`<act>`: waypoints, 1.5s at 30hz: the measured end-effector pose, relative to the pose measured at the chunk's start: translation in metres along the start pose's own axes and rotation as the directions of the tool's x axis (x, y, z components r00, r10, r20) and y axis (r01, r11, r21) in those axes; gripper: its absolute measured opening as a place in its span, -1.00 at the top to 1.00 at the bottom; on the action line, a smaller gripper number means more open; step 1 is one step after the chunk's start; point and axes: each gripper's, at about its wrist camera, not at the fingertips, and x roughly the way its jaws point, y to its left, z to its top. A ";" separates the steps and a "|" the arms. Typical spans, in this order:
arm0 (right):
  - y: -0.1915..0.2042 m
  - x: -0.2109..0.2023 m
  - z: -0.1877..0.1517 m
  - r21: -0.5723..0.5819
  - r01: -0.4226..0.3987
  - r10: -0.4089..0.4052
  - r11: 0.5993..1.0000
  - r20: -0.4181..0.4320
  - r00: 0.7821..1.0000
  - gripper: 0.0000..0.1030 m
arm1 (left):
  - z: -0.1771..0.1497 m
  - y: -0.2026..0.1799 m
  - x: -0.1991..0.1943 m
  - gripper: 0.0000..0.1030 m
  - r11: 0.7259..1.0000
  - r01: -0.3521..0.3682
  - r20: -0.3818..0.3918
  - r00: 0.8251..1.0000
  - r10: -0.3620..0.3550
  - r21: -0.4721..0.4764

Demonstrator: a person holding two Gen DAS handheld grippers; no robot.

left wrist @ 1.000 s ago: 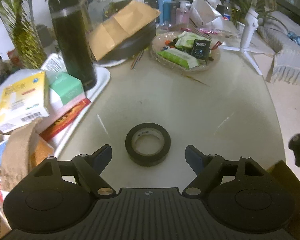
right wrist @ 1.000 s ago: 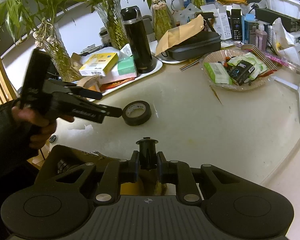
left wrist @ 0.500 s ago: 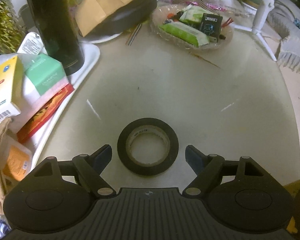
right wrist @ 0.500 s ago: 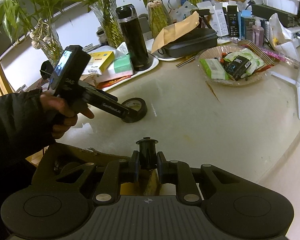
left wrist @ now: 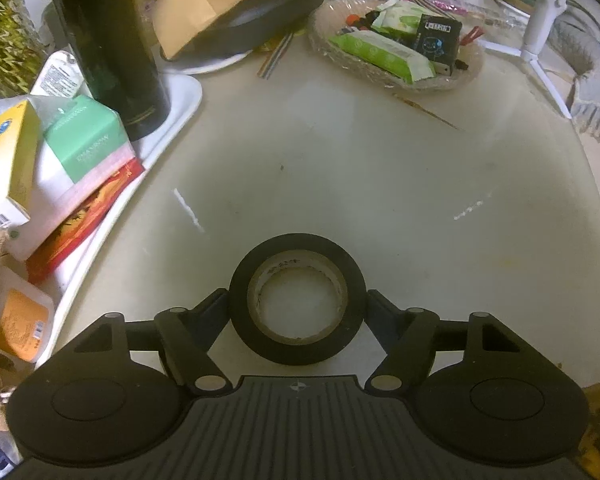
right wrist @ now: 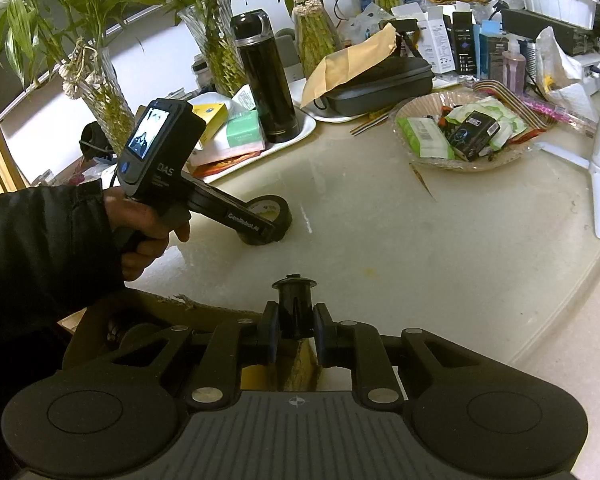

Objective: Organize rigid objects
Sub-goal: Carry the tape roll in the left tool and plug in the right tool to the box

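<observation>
- two grippers are at work over the cream table [left wrist: 400, 184]: your left gripper [left wrist: 298, 306] now straddles the black tape roll [left wrist: 298, 300], which a second ago lay clear ahead of its spread fingers.
- its jaws are closing, the roll between them; in the left wrist view both fingertips [left wrist: 220, 304] sit at the roll's outer wall, touching or all but touching, so a firm pinch cannot yet be called.
- the tape roll lies flat on the table, near the white tray [left wrist: 180, 92] of boxes and the black flask [left wrist: 112, 40], well apart from the glass dish [left wrist: 396, 76] of packets.
- your right gripper [right wrist: 294, 326] has not shifted; it is pressed together on a small black spool-like piece [right wrist: 294, 304], held above a cardboard box [right wrist: 204, 312] at the table's near edge.
- from the right wrist view, your left hand [right wrist: 148, 232] angles its tool steeply down onto the roll.
- judged from this, the pick-up is nearly made; lifting should wait for the squeeze to finish, since a round, smooth wall could slip.
</observation>
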 end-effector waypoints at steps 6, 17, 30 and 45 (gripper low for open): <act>0.001 -0.001 0.000 0.005 0.025 -0.025 1.000 -0.005 1.000 0.60 | -0.003 -0.003 -0.019 -0.40 1.000 -0.004 0.044 0.999 0.004 0.003; 0.010 -0.003 0.000 -0.009 0.036 -0.036 0.999 -0.008 0.999 0.60 | -0.017 -0.004 -0.059 -0.40 1.000 -0.009 0.118 0.993 0.010 -0.009; 0.021 -0.011 0.002 -0.016 0.036 -0.036 0.999 -0.004 0.999 0.60 | -0.040 -0.004 -0.109 -0.40 0.999 -0.029 0.208 0.978 0.034 -0.024; 0.037 -0.023 0.003 -0.029 0.023 -0.022 0.999 0.007 1.000 0.60 | -0.065 -0.015 -0.168 -0.40 0.999 -0.013 0.288 0.957 0.022 -0.034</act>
